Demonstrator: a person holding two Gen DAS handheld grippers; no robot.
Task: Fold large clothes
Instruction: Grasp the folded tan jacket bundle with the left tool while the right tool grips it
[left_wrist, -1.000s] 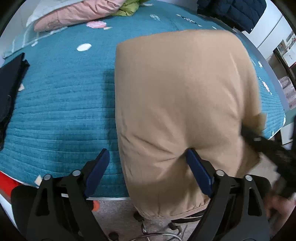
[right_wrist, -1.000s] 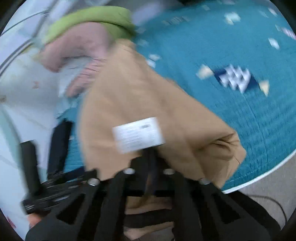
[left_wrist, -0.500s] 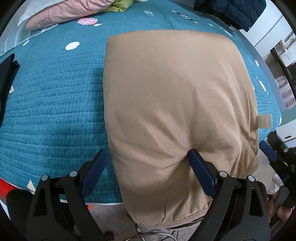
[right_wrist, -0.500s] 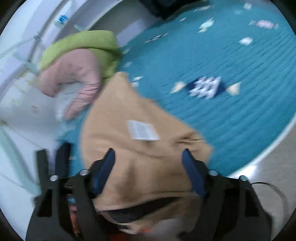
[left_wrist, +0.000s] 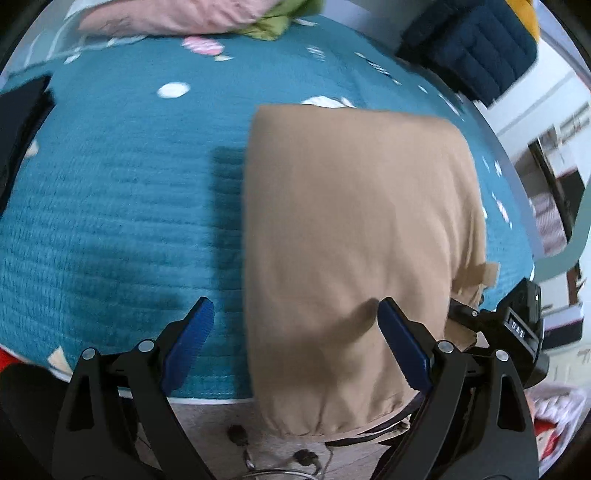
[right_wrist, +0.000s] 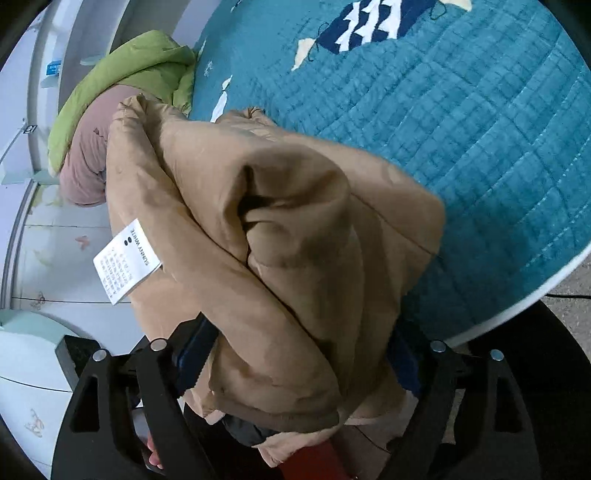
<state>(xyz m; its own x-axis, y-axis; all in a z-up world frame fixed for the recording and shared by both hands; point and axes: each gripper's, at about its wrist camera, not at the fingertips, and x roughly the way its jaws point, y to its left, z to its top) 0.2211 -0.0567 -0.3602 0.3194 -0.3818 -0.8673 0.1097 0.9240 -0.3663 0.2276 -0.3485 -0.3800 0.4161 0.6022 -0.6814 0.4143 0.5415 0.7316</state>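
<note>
The tan coat (left_wrist: 354, 236) lies folded on the blue bed cover (left_wrist: 122, 206), and its bottom end hangs off the bed edge. In the right view the bunched coat (right_wrist: 295, 266) hides both blue pads of the right gripper (right_wrist: 299, 354) — its arms stand wide, with cloth piled between them. The left gripper (left_wrist: 295, 332) is wide apart too — one pad touches the coat, and it grips nothing.

Tan garment (left_wrist: 354, 221), white care label (right_wrist: 125, 262). Teal quilted bedspread (left_wrist: 122, 192) with white spots, navy-white patch. Pink bundle (left_wrist: 177, 18), green bundle (right_wrist: 122, 85), navy puffer jacket (left_wrist: 472, 48). Blue pads (left_wrist: 402, 347).
</note>
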